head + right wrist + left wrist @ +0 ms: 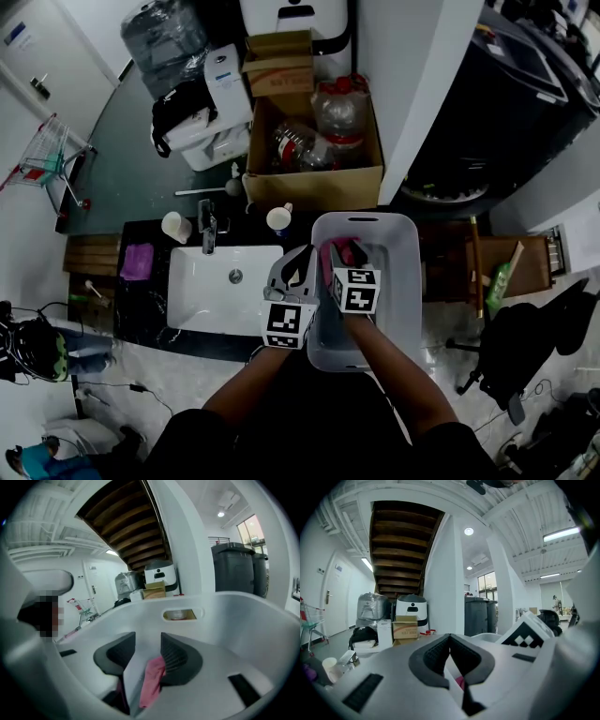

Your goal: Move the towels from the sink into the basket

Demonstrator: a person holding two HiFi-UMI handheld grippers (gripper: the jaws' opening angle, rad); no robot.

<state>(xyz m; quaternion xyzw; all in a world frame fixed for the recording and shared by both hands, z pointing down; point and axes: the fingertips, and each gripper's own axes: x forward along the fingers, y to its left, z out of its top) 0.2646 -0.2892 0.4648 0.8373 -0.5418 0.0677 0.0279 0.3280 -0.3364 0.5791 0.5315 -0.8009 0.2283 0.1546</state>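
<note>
1. R tool (147,641) inside basket (405,281), frame centre: jaws narrowly apart, pink towel (151,681) btwn them, touching one pad only.
2. L tool (450,637) just beside it: jaw tips together, nothing clamped.
3. Sink (202,300) left of basket.

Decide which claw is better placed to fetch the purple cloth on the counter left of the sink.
Probably left. The left claw hangs at the left rim of the basket, nearer the purple cloth; the right claw is inside it with a pink towel at its open jaws.

Only a pink sliver of the towel (461,682) shows past the left tongs (449,636), the rest hidden behind them
</note>
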